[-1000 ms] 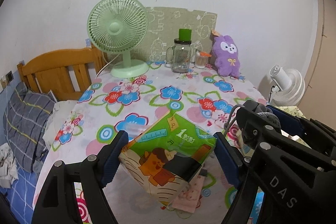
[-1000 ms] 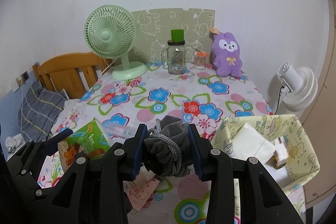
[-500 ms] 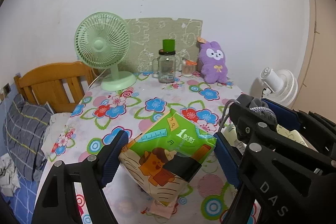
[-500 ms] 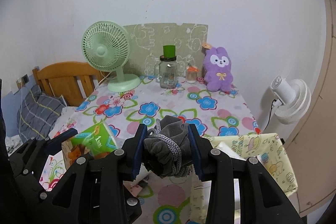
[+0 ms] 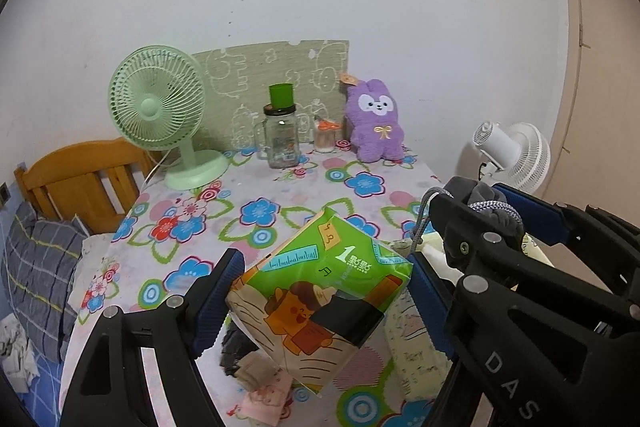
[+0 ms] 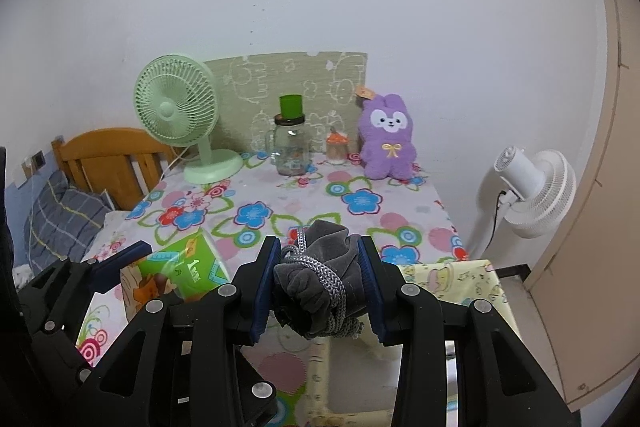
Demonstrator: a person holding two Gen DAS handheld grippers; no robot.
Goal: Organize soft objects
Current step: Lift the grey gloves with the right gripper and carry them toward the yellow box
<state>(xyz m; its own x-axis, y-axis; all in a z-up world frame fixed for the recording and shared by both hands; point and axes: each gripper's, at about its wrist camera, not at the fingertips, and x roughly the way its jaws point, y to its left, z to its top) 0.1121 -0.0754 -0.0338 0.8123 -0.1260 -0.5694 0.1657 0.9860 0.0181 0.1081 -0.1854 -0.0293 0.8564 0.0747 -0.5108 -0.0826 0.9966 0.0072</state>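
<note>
Left gripper [image 5: 320, 291]: jaws set wide, both blue pads pressed on the green tissue pack [image 5: 320, 291], which hangs tilted, 1 corner down, clear of the worktop [image 5: 280, 195].
Right gripper [image 6: 318, 285]: jaws narrow, clamped on the grey drawstring pouch [image 6: 320, 279], its cord wrapped around the bunched cloth.
Where the 2 things are: both are carried above the near edge of the worktop, the pack to the left, the pouch to the right, just beside each other.
Likely target: the yellow cartoon-print fabric bin [image 6: 452, 279] sits below and right of the pouch; its inside is mostly hidden by the gripper.
Still on the worktop: a small heap of dark and pink cloth pieces [image 5: 256, 375] lies under the pack.
Step in hand: carrying the 2 soft things toward the bin, by my reading.
Doing it well: bring 1 gripper over the bin opening at a time so the 2 do not knock together; go down inside the walls before opening, since the soft rim may fold if pressed.
Pack: level it first; its low corner could catch the rim.
Pouch: a loose cord end could snag on a pad, so open fully and draw straight back.
</note>
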